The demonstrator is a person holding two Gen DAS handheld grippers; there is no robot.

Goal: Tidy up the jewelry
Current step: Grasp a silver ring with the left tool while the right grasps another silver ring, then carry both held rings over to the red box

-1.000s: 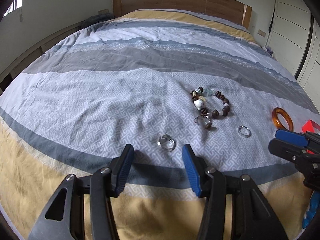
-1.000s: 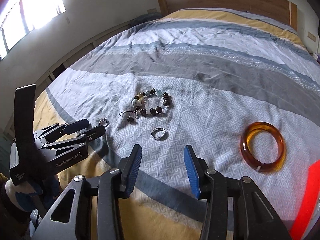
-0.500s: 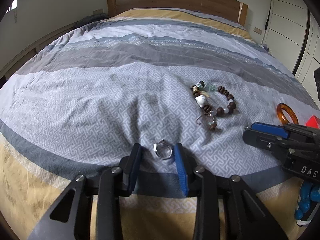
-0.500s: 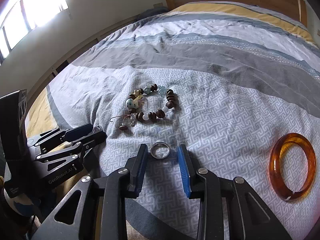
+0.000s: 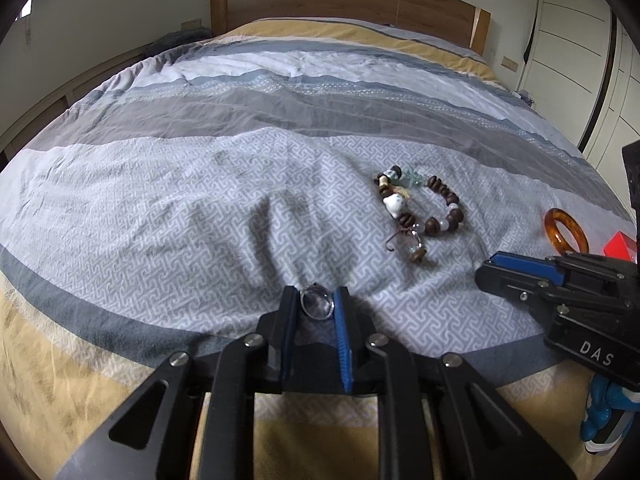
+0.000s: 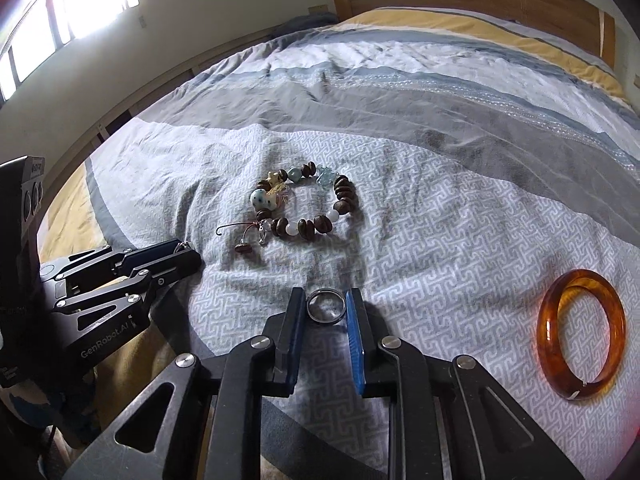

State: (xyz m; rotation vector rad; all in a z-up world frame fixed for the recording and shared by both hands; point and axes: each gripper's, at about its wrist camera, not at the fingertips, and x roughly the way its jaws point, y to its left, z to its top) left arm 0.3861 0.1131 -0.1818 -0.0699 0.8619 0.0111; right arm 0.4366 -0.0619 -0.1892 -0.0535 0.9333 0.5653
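Observation:
My left gripper [image 5: 317,304] is shut on a small silver ring with a stone [image 5: 317,305], low on the bedspread [image 5: 160,208]. My right gripper [image 6: 326,306] is shut on a plain silver band ring [image 6: 326,306], also at the bedspread. A beaded bracelet with brown, white and pale blue beads [image 6: 308,204] lies just beyond both grippers; it also shows in the left wrist view [image 5: 420,210]. An amber bangle [image 6: 580,334] lies to the right, and shows in the left wrist view [image 5: 566,232]. The left gripper shows at the left of the right wrist view [image 6: 182,254].
A red box [image 5: 620,245] sits at the right, past the bangle. The wooden headboard [image 5: 344,4] is far back. White wardrobe doors [image 5: 580,60] stand at the right. A window [image 6: 60,12] lights the left wall.
Both grippers moved forward and down onto their rings and closed on them. The jaws were wide open a second ago and now pinch the rings.

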